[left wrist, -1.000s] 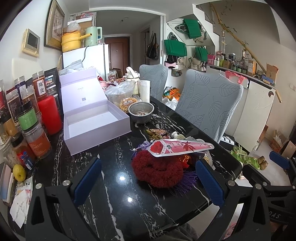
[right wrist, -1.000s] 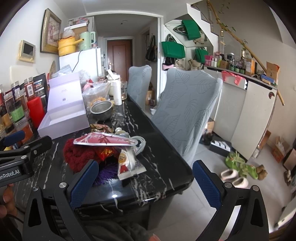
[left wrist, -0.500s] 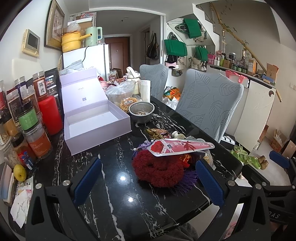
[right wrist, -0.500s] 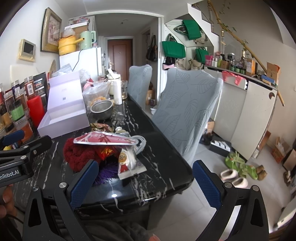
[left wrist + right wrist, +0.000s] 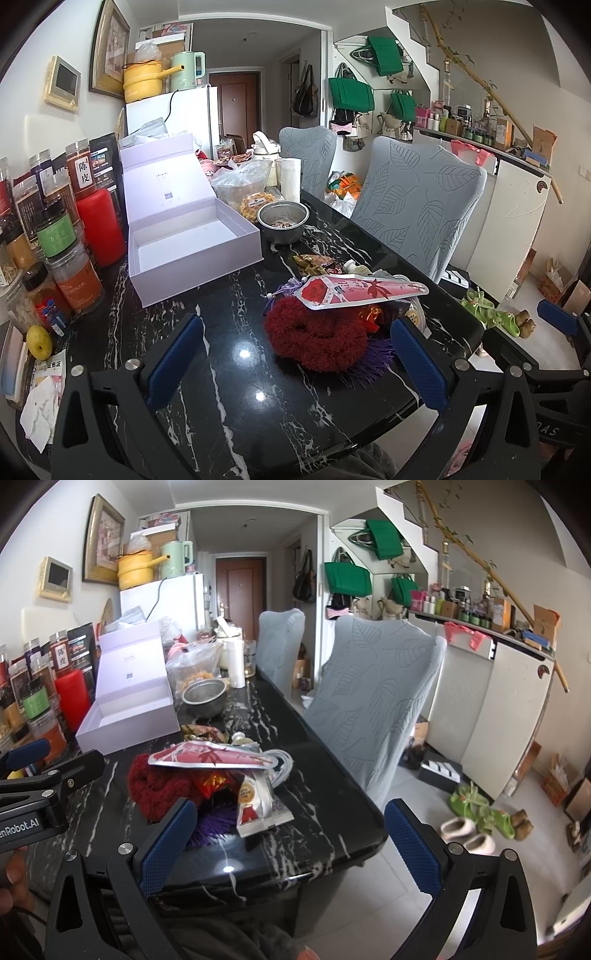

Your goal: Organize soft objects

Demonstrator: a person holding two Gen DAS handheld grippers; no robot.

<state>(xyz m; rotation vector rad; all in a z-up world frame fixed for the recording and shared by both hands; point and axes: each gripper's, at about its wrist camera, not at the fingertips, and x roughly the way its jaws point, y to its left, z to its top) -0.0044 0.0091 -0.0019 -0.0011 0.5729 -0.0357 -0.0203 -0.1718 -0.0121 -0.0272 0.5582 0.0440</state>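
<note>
Left gripper (image 5: 295, 354): spread wide, nothing between the blue pads, hovering over the black marble table (image 5: 221, 369) just short of the pile.
Right gripper (image 5: 284, 845): also spread and empty, out over the table's right corner.
Pile: sits near the table's front right edge; the open lilac box (image 5: 192, 240) stands apart, behind and to the left.
Red fuzzy ring (image 5: 314, 332): looks plush, light and squashy; I'd pinch through its thick near rim.
Pink foil pouch (image 5: 354, 291): lying across the top, likely slick and floppy; better taken by a sealed edge.
Small sachet (image 5: 255, 801): leans at the pile's right side, crinkly by the look.
Purple spiky thing (image 5: 369, 358): mostly buried, identity unclear.
Hard to read: the wrappers and white cable behind the pouch.
</note>
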